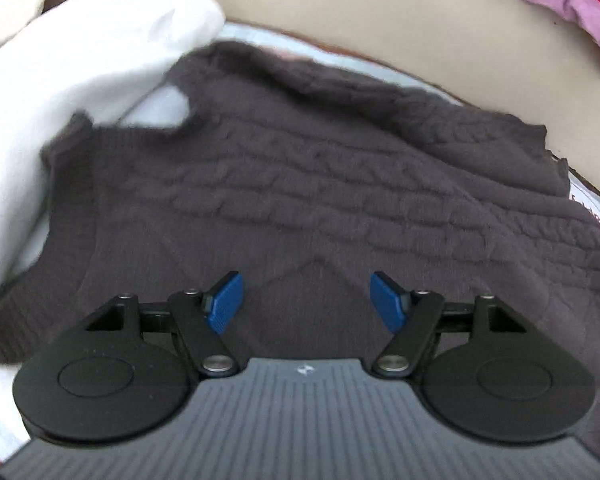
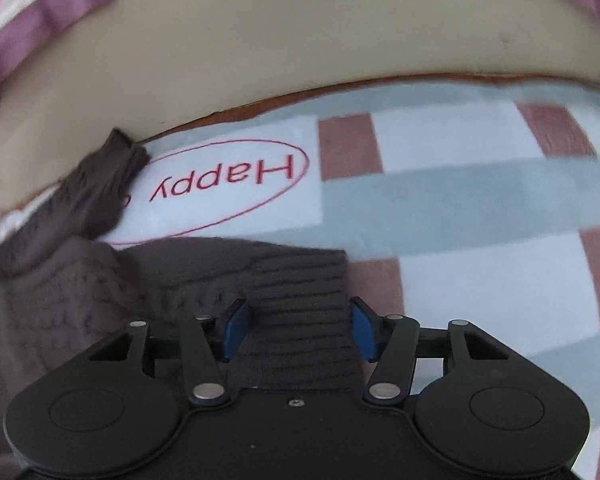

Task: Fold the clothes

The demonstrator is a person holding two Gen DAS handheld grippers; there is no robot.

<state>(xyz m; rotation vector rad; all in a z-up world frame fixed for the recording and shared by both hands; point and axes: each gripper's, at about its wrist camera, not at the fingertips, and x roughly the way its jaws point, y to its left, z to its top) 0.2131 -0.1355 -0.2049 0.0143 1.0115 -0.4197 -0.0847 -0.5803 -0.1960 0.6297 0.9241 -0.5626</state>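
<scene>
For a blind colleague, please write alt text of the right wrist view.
The right gripper, its blue fingers open, straddles the ribbed cuff of a dark brown knitted sweater. The sweater lies on a checked blanket embroidered with the word "Happy".

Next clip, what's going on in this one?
A person with a handheld gripper in each hand is folding a dark brown knit sweater spread on a checked blanket. The right gripper has its jaws either side of a ribbed cuff but not closed on it. The left gripper is over the sweater's body with jaws wide open, holding nothing. A white garment lies beside the sweater.
</scene>
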